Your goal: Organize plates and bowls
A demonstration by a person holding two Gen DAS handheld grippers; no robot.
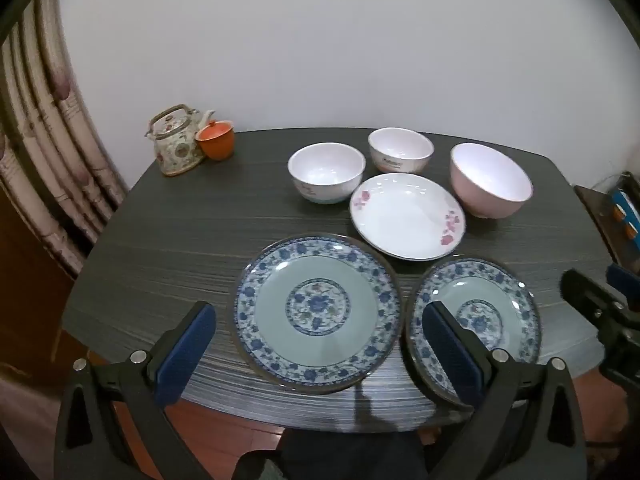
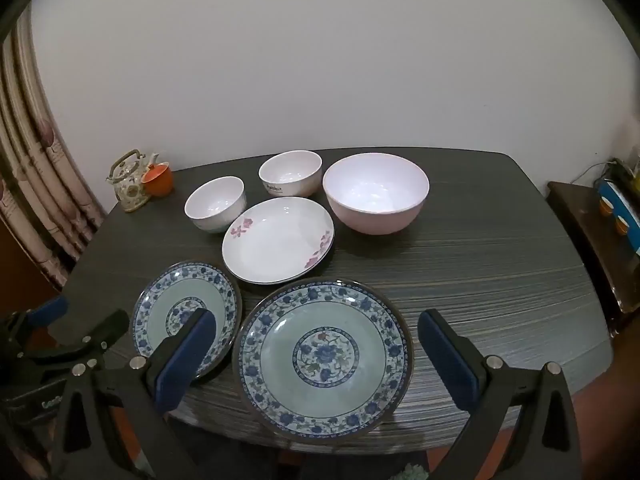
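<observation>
Blue plates (image 1: 318,312), dark table (image 1: 168,248) (wood-grained), white wall (image 1: 320,40)

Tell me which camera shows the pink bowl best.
The right wrist view: the pink bowl sits whole near the frame's middle. The left wrist view shows it too, unblocked, but further toward the edge and more warped.

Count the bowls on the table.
3: a small white bowl at back left, a lettered white bowl behind the floral plate, and a large pink bowl at back right. None looks hidden.

Blk gripper (image 1: 316,344) frames, blue pads, silver screws.
</observation>
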